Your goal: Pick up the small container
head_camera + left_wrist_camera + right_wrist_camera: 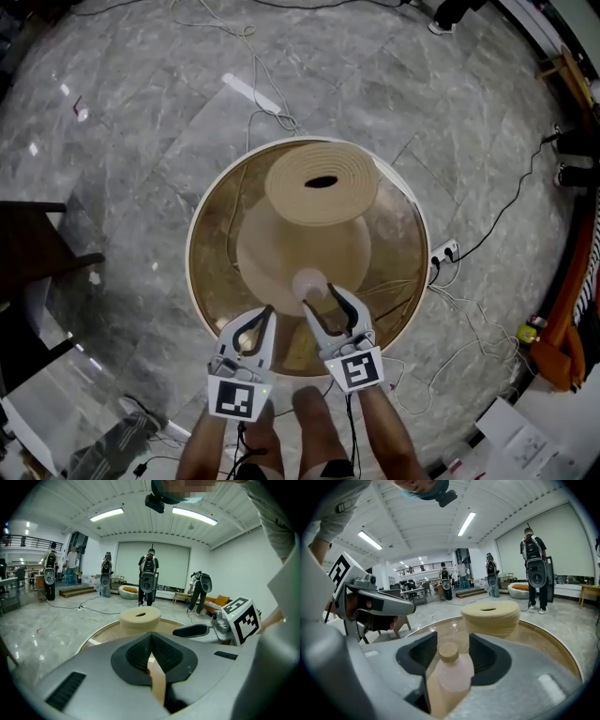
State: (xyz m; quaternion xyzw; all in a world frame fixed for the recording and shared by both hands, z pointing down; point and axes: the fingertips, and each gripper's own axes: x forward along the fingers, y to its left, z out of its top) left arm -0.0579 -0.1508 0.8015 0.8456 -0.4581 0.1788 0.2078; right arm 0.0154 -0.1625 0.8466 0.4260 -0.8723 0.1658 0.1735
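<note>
The small container (307,281), a pale pink bottle with a tan cap, stands on the round glass table (201,217) near its front edge. My right gripper (320,298) is open, and the container (452,670) stands between its jaws with a gap showing on the left side. Just to its left my left gripper (267,311) hangs over the table edge, jaws shut with nothing between them (151,637). A tan ribbed pedestal top (322,183) rises at the table's middle, beyond the container.
Cables and a white power strip (442,253) lie on the grey marble floor around the table. A dark chair (37,253) stands at the left and orange gear (562,347) at the right. Several people with equipment stand far off in the hall (149,581).
</note>
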